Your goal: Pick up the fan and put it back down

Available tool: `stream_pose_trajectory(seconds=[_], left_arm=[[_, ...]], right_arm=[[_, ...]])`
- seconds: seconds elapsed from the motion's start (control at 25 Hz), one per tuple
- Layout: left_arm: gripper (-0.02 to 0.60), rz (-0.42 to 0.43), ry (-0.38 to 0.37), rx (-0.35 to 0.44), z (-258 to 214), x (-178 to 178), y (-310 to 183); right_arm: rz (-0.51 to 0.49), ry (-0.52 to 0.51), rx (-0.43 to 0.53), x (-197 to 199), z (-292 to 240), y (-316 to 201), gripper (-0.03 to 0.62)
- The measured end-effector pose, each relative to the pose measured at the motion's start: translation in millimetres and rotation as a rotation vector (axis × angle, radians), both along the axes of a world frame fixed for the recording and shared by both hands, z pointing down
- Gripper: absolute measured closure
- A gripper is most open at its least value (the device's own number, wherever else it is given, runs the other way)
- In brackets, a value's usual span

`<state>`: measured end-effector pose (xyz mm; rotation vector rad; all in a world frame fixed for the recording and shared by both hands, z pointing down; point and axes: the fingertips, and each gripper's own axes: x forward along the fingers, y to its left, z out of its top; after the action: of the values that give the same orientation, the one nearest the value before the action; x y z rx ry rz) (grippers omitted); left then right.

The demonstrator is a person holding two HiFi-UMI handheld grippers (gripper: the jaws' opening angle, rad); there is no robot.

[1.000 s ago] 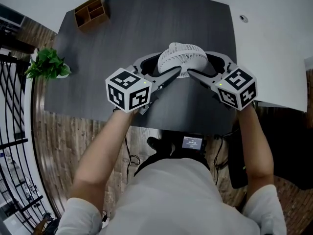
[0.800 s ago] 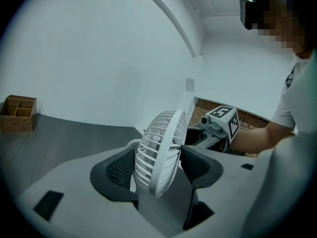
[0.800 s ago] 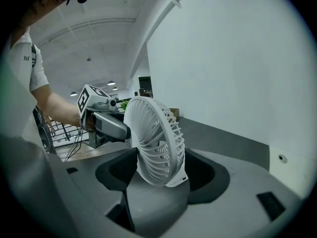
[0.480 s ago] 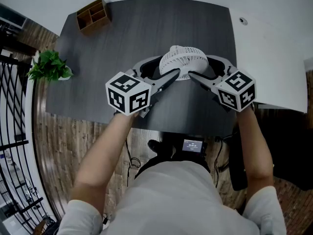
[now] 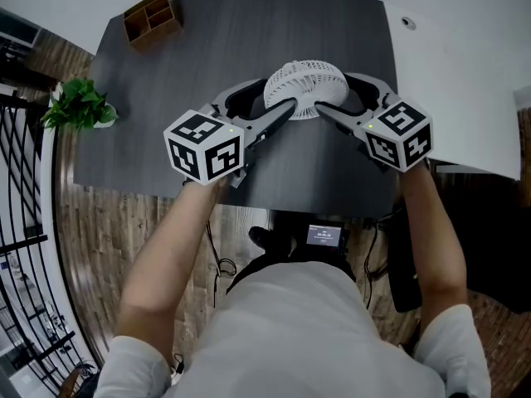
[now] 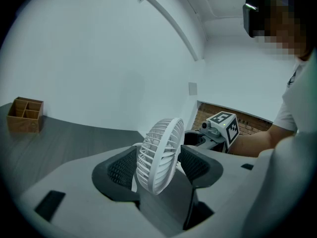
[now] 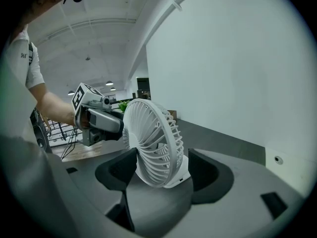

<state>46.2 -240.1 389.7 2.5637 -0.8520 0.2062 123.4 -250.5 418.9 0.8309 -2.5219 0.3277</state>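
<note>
Seemingly raised fan (image 5: 305, 88), organizer (image 5: 152, 16), plant (image 5: 77, 106) well apart

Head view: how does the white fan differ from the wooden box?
The fan is white and round with a slatted grille; the box is brown, rectangular, with open compartments. The fan is mid-table, gripped by the left gripper and right gripper; the box stands untouched at the far left corner. Both are small against the dark table.

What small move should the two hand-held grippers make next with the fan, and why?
Probably lift both straight up together, slightly. The left hand-held gripper and right hand-held gripper each hold the white fan between their jaws from opposite sides, so uneven motion could tilt it over the dark desk.
</note>
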Motion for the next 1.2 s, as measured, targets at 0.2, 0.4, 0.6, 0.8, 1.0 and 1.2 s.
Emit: stream_pose_trajectory(seconds=[0.2, 0.4, 0.6, 0.8, 1.0, 1.2], left_arm=[[0.287, -0.007, -0.008, 0.000, -1, -2, 1], [0.287, -0.022, -0.004, 0.005, -3, -4, 1], [0.287, -0.038, 0.007, 0.017, -8, -10, 2], [0.295, -0.045, 0.017, 0.025, -15, -16, 5], [0.387, -0.055, 0.040, 0.055, -25, -22, 7], [0.505, -0.086, 0.078, 0.093, -37, -33, 17]], right_arm=[[0.018, -0.032, 0.003, 0, -6, -2, 0.287], [0.042, -0.047, 0.024, 6, -14, -4, 0.287], [0.076, -0.084, 0.041, 12, -23, -3, 0.287], [0.092, -0.100, 0.060, 14, -33, -3, 0.287], [0.105, -0.110, 0.079, 14, -42, 3, 0.289], [0.160, -0.130, 0.111, 20, -56, 18, 0.331]])
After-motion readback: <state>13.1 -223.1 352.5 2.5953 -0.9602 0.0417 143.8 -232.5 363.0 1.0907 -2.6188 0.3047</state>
